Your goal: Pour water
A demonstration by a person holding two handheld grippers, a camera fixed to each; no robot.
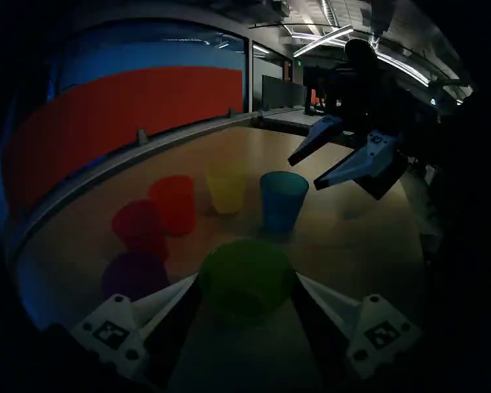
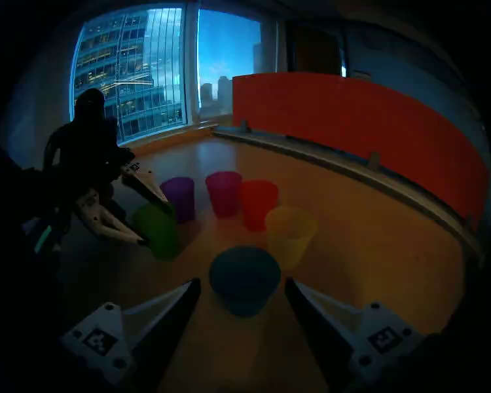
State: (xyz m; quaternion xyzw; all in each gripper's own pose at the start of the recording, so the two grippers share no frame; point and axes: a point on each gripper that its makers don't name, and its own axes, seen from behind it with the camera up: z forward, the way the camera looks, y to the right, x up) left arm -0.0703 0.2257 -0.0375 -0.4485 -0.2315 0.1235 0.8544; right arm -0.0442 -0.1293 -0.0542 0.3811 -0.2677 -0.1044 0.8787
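Several coloured plastic cups stand on a wooden table [image 2: 376, 249]. The green cup [image 1: 245, 278] sits upright between the fingers of my left gripper [image 1: 245, 288], which is open, its fingers close beside the cup's sides. In the right gripper view the same left gripper [image 2: 154, 223] flanks the green cup [image 2: 159, 230]. The blue cup [image 2: 244, 278] stands between the spread fingers of my open right gripper [image 2: 242, 288], with a gap on each side. In the left gripper view the right gripper [image 1: 303, 174] hovers just right of the blue cup [image 1: 283, 200].
A yellow cup [image 2: 290, 234], a red cup [image 2: 258, 203], a magenta cup [image 2: 224, 192] and a purple cup [image 2: 179, 198] stand in a curved row. An orange partition [image 2: 376, 131] runs along the table's edge. A person [image 2: 88, 150] holds the grippers. The room is dim.
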